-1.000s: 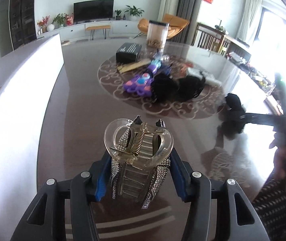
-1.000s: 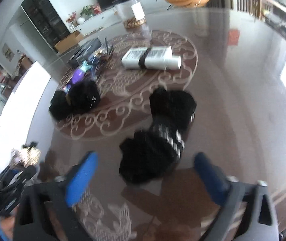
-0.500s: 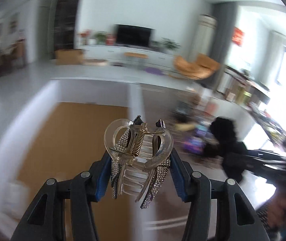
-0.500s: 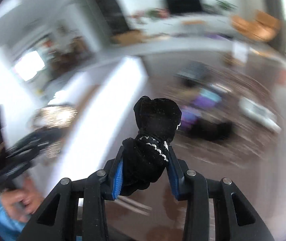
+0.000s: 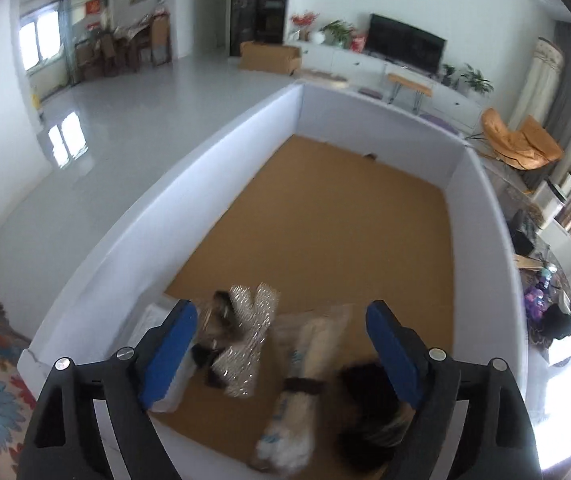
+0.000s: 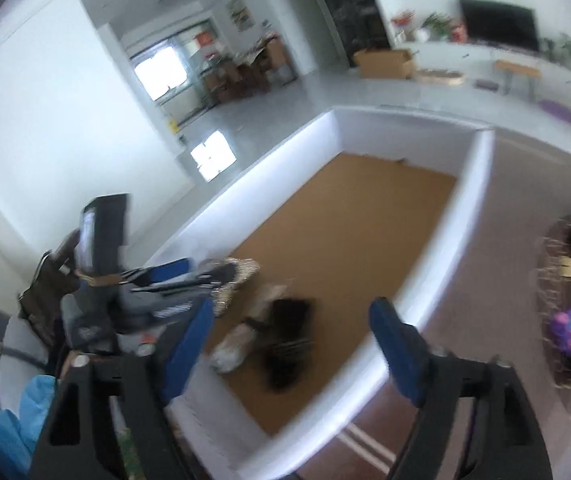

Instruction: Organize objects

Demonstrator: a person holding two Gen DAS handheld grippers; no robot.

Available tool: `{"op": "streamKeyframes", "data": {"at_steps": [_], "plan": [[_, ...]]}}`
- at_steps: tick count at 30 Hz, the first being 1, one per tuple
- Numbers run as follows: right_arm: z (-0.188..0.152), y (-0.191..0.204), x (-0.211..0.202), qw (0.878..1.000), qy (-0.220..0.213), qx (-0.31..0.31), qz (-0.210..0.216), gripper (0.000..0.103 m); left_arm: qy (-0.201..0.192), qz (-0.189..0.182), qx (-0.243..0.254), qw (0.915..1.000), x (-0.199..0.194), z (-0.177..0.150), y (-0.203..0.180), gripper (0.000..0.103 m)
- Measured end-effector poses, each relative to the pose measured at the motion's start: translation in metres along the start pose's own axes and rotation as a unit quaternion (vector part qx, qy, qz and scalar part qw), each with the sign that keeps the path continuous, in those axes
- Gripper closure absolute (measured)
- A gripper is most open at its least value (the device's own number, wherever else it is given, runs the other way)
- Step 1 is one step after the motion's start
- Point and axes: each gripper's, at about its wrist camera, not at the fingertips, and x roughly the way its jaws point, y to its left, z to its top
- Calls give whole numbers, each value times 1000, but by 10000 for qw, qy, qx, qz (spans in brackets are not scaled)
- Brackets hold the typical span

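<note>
Box point(image 5: 97, 256), white walls, brown cork-like floor, sits ahead of both grippers' fingers. Inside, near end: pale wrapped bundle point(image 5: 297, 392), black fabric item point(image 6: 285, 340), glittery hair claw point(image 5: 245, 340). Left gripper point(image 5: 281, 356) and right gripper point(image 6: 289, 352) jaws opening, nothing pinched.

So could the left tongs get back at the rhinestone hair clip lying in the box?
Probably yes: the left tongs are opening right above the rhinestone hair clip, and nothing covers it in the open-topped box.
</note>
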Motion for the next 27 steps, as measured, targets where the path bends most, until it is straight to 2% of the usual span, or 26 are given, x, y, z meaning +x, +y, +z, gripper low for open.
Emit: {"op": "streamKeyframes", "data": {"at_steps": [2, 5, 8, 11, 12, 13, 16, 20, 24, 27], "plan": [[-17, -32, -26, 9976, -338, 77, -600, 9, -114, -292, 210, 9993, -7, -3, -23, 17], [-51, -84, -53, 9856, -550, 257, -1576, 4, -216, -1094, 622, 9918, -29, -11, -73, 17], [-101, -150, -75, 9653, -310, 777, -2473, 4, -314, -1899, 1253, 9733, -56, -21, -139, 17], [-148, -209, -96, 9405, 26, 1270, -3151, 4, -286, -2402, 1951, 9505, -71, -46, -203, 4], [-163, -227, -105, 9316, 108, 1422, -3344, 4, -234, -2466, 2139, 9449, -70, -56, -223, 0], [-170, -236, -109, 9265, 148, 1494, -3452, 4, -188, -2485, 2248, 9420, -67, -64, -238, 0], [-178, -264, -116, 9149, 329, 1674, -3659, 4, 158, -2466, 2575, 9342, -25, -94, -278, 0], [-182, -288, -114, 9103, 425, 1834, -3687, 4, 350, -2014, 2921, 9343, 25, -120, -316, 0], [-182, -290, -111, 9104, 421, 1939, -3631, 3, 442, -2042, 2935, 9329, 45, -123, -330, 0], [-182, -289, -113, 9093, 353, 1940, -3665, 0, 516, -1820, 3096, 9318, 57, -125, -344, 0]]}}
